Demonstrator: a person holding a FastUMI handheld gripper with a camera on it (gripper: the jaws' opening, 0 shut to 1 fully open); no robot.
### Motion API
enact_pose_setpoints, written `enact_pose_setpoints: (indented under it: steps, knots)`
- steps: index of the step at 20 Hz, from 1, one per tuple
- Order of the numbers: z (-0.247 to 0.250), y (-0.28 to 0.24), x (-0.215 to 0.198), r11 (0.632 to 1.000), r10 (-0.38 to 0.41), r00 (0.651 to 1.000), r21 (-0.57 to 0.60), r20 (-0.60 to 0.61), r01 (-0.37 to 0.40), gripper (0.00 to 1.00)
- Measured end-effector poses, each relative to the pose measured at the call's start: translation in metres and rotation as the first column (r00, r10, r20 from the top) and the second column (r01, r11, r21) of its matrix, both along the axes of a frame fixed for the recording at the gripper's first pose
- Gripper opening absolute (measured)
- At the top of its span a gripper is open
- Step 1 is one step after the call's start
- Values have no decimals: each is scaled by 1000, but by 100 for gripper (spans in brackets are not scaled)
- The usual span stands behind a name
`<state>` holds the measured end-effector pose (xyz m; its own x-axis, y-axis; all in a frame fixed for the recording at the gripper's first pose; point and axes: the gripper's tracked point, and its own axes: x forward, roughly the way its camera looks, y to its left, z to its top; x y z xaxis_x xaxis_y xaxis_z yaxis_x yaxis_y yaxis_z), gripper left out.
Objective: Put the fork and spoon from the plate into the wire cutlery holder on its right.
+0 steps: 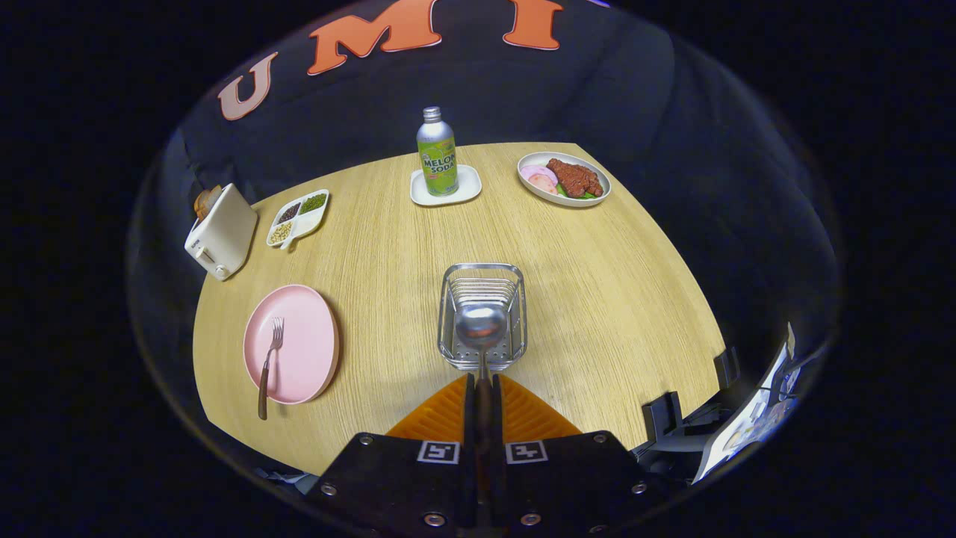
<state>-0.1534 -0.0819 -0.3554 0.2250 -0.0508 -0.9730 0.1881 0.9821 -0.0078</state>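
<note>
A pale wood-grain table [597, 299] with rounded corners stands before a black cloth wall. The gripper [482, 385] is clamped on the handle of a polished metal spoon [482, 326], its long axis running straight ahead, bowl forward over the boxy wire cutlery holder [482, 278] near the table's front edge. Toward the front left corner, a round matte pink plate [299, 336] carries a dark-handled fork [269, 359], tines pointing away, handle overhanging the plate's near rim.
</note>
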Motion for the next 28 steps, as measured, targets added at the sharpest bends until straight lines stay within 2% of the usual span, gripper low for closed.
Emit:
enact_pose_setpoints:
  steps: [9, 14, 18, 21, 23, 26, 27, 28]
  knots:
    - [24, -6, 53, 999, -51, 980, 24, 194, 47, 9]
    - [59, 0, 91, 998, -60, 913, 19, 404, 57, 11]
    - [90, 8, 113, 999, -43, 835, 0, 548, 51, 12]
    - [114, 20, 129, 998, -1, 754, -44, 657, 39, 23]
    - [123, 39, 133, 999, 14, 717, -44, 697, 23, 26]
    - [128, 68, 138, 1000, 25, 683, -30, 730, -6, 41]
    - [127, 80, 139, 1000, 29, 678, -22, 735, -18, 51]
    - [126, 91, 138, 999, 36, 677, -21, 735, -31, 55]
